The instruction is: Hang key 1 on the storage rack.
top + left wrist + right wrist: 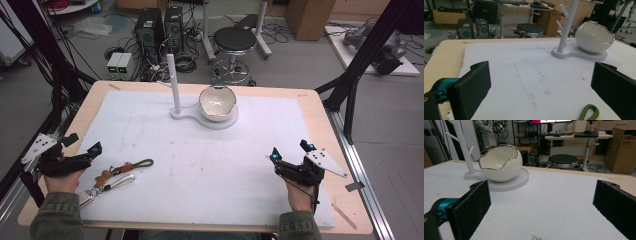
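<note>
Fingers of both grippers (left (82, 145), right (290, 150)) gape wide, empty, keychain (117, 174) beside the left.

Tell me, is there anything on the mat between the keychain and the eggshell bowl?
No. In the high view, the white mat between the keychain and the eggshell bowl is bare, apart from faint smudges.

Olive loop (589, 112) cut off below
</note>
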Demonstrator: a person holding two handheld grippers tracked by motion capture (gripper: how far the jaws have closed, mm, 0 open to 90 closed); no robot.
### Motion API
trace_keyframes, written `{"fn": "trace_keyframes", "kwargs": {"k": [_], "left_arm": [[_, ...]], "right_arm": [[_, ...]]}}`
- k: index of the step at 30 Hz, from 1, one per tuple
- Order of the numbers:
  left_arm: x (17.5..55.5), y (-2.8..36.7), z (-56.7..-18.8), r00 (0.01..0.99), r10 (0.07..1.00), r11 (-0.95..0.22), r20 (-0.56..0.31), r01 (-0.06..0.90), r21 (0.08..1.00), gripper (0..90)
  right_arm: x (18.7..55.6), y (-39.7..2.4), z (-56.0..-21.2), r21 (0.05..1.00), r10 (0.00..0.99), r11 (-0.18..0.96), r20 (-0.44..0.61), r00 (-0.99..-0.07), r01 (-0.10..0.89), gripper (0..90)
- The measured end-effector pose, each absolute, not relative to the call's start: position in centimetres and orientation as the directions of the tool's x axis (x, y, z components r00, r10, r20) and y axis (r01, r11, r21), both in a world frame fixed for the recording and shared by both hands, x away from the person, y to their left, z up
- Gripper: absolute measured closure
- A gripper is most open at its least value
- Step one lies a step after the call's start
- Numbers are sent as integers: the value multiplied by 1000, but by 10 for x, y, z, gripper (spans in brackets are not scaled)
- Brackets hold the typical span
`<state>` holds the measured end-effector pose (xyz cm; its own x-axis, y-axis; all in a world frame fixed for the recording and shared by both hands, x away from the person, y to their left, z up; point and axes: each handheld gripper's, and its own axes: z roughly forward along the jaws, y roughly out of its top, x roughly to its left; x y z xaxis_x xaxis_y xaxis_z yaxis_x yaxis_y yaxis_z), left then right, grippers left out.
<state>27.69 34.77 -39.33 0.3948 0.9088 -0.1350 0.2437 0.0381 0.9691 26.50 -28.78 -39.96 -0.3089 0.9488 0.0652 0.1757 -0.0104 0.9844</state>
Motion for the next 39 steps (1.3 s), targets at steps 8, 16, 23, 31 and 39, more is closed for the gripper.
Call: {"fn": "trace_keyframes", "kwargs": {"k": [8, 16, 23, 31, 39], "left_arm": [[281, 341, -393, 420, 901, -5, -109, 260, 966, 32], [286, 336, -394, 436, 895, -35, -94, 278, 960, 33], [289, 330, -394, 459, 885, -71, -76, 295, 953, 32], [292, 324, -395, 479, 875, -92, -74, 314, 945, 32], [299, 313, -394, 509, 860, -159, -42, 345, 925, 32]], "right_arm": [[265, -288, -400, 984, 949, -7, 63, -310, 177, 4], [265, -287, -400, 983, 947, -3, 61, -314, 183, 4], [265, -288, -401, 983, 946, 1, 58, -318, 184, 4], [266, -286, -402, 981, 944, 8, 55, -324, 192, 4], [267, -285, -402, 982, 943, 23, 42, -329, 190, 4]]}}
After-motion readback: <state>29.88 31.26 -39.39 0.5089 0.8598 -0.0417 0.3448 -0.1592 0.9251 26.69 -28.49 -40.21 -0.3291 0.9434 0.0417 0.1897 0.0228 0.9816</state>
